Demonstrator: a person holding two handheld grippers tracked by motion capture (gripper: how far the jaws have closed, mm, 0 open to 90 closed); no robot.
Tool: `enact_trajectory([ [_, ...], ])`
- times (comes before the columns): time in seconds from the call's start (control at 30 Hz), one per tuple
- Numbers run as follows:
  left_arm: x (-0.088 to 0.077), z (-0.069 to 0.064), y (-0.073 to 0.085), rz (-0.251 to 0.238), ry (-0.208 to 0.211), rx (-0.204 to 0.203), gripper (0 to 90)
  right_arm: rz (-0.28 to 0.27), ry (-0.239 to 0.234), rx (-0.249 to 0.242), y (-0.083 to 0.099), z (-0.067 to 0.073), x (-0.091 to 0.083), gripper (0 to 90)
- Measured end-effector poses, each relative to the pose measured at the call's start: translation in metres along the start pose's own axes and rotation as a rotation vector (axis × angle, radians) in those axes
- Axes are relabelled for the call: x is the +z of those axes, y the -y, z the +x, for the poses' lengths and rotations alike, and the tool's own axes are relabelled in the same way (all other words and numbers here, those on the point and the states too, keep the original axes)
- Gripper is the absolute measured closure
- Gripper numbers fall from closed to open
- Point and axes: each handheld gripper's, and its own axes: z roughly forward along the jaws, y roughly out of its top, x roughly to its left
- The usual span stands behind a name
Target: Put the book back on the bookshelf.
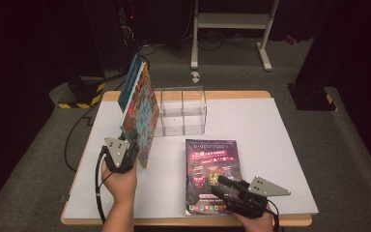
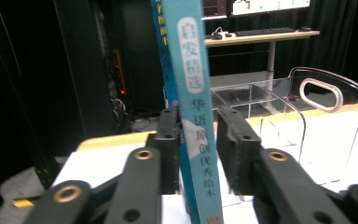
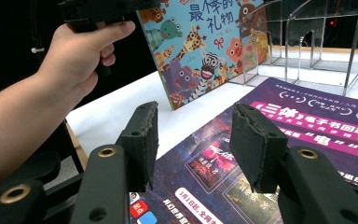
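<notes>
1. Progress: picture book [image 1: 140,113] stands on end at the table's [image 1: 280,145] left side, just beside the clear divided box [image 1: 183,113], not yet in either compartment.
2. Left gripper [image 1: 131,151] has its jaws narrow around the book's spine. I cannot tell whether the pads actually press on it.
3. Purple magazine [image 1: 212,169] lies flat at the near edge, untouched. Right gripper [image 1: 221,186] hovers over its lower corner with jaws part-open, nothing between them.
4. Left to do, my guess: slot the book into the box, then pick up the magazine and do the same.
5. Left gripper view gives the teal spine lettering and the box's handle cut-out [image 2: 320,93], which the high view doesn't resolve.
6. Right gripper view gives the book's cartoon-animal cover and the hand [image 3: 74,60] on the other gripper.
</notes>
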Motion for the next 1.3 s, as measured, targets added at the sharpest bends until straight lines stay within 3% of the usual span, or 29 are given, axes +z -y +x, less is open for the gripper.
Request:
enact_trajectory([
  [0.13, -0.002, 0.004, 0.002, 0.021, 0.033, -0.008, 61.9, 0.003, 0.01, -0.006, 0.0, -0.001, 0.0, 50.5],
  [0.33, -0.009, 0.016, 0.006, 0.053, 0.097, -0.064, 49.7, 0.02, 0.027, -0.021, 0.002, -0.003, 0.001, 48.7],
  [0.4, -0.01, 0.02, 0.008, 0.066, 0.136, -0.092, 45.4, 0.026, 0.036, -0.03, 0.002, -0.004, 0.001, 48.3],
  [0.53, -0.016, 0.023, 0.013, 0.086, 0.181, -0.104, 37.3, 0.035, 0.056, -0.04, 0.002, -0.009, 0.001, 47.0],
  [0.67, -0.02, 0.022, 0.019, 0.131, 0.236, -0.098, 30.6, 0.041, 0.092, -0.042, 0.002, -0.021, -0.002, 45.8],
  [0.77, -0.023, 0.021, 0.024, 0.137, 0.266, -0.088, 28.6, 0.044, 0.138, -0.053, 0.002, -0.032, -0.006, 44.8],
  [0.87, -0.025, 0.021, 0.031, 0.159, 0.29, -0.11, 25.1, 0.053, 0.174, -0.04, -0.001, -0.043, -0.013, 41.6],
  [0.97, -0.027, 0.02, 0.037, 0.225, 0.308, -0.103, 21.8, 0.05, 0.208, -0.021, -0.009, -0.059, -0.017, 41.7],
  [1.07, -0.032, 0.016, 0.04, 0.288, 0.313, -0.094, 21.3, 0.124, 0.213, -0.017, -0.017, -0.079, -0.014, 40.5],
  [1.17, -0.036, 0.009, 0.046, 0.302, 0.325, -0.131, 22.0, 0.176, 0.211, 0.021, -0.013, -0.095, -0.009, 39.0],
  [1.2, -0.036, 0.006, 0.049, 0.302, 0.343, -0.15, 22.6, 0.192, 0.215, 0.049, -0.009, -0.098, -0.007, 37.8],
  [1.27, -0.035, -0.002, 0.059, 0.302, 0.41, -0.192, 25.7, 0.231, 0.247, 0.057, -0.001, -0.098, -0.002, 35.0],
  [1.3, -0.034, -0.009, 0.065, 0.311, 0.449, -0.188, 25.6, 0.237, 0.252, 0.062, 0.0, -0.097, 0.0, 33.9],
])
